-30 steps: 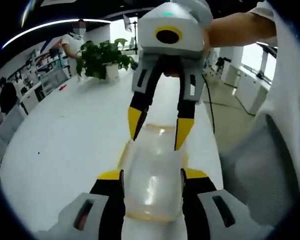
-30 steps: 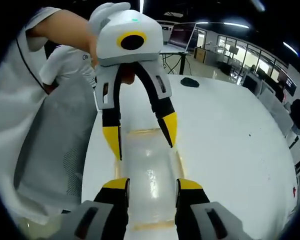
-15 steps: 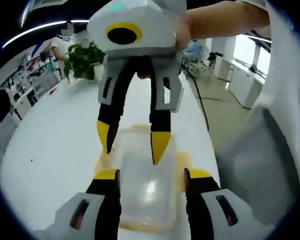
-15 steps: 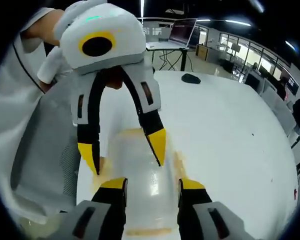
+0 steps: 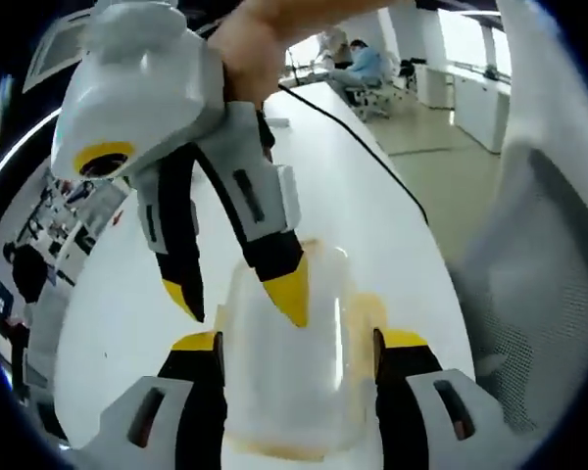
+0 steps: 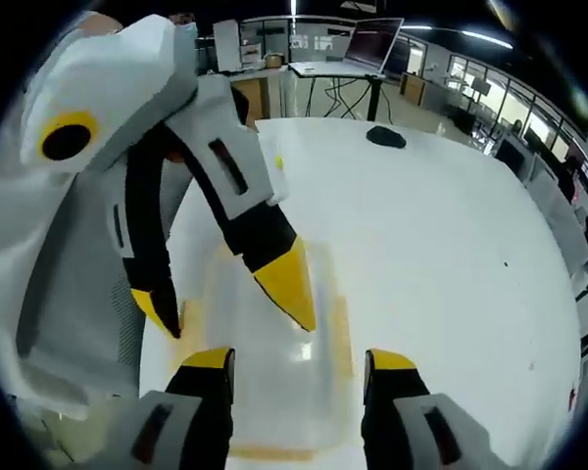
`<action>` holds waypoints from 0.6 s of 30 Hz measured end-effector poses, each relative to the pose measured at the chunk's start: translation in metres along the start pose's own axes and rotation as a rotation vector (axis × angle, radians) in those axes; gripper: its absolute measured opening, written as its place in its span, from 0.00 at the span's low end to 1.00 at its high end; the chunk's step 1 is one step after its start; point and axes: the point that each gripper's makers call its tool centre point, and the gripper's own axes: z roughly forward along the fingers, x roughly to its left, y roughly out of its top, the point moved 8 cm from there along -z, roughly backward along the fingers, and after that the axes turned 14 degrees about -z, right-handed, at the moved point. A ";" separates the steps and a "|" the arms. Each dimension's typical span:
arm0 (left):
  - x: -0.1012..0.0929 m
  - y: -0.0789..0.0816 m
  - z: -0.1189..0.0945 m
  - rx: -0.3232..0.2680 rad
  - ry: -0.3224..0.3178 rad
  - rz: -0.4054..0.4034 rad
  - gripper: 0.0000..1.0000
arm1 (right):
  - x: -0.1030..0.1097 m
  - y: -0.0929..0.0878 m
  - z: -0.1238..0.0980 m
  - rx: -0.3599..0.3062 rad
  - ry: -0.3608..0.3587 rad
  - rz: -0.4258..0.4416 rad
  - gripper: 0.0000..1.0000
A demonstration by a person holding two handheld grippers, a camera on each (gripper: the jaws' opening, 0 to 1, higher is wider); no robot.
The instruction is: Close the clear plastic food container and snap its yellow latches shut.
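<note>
The clear plastic food container with yellow latches (image 5: pixel 286 377) lies on the white table (image 5: pixel 127 294), directly between the two grippers, which face each other across it. Its long axis runs along the line from one gripper to the other, so each gripper meets one short end.

In the left gripper view, the left gripper (image 5: pixel 296 345) has its jaws spread apart, one on each side of the near end of the container, holding nothing. The right gripper (image 5: pixel 237 294) comes down from above with spread jaws, and one yellow tip is over the lid.

In the right gripper view, the right gripper (image 6: pixel 296 364) straddles the container (image 6: pixel 274 392) in the same way, and the left gripper (image 6: pixel 225 308) reaches down over it. Both are about equally near.

The container looks hazy and glossy, the lid seems to be down, and the yellow latches (image 6: pixel 341 338) along the sides are blurred.
</note>
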 end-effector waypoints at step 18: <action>0.001 -0.002 0.004 0.026 -0.124 -0.061 0.43 | -0.004 0.005 0.001 0.025 0.078 -0.022 0.49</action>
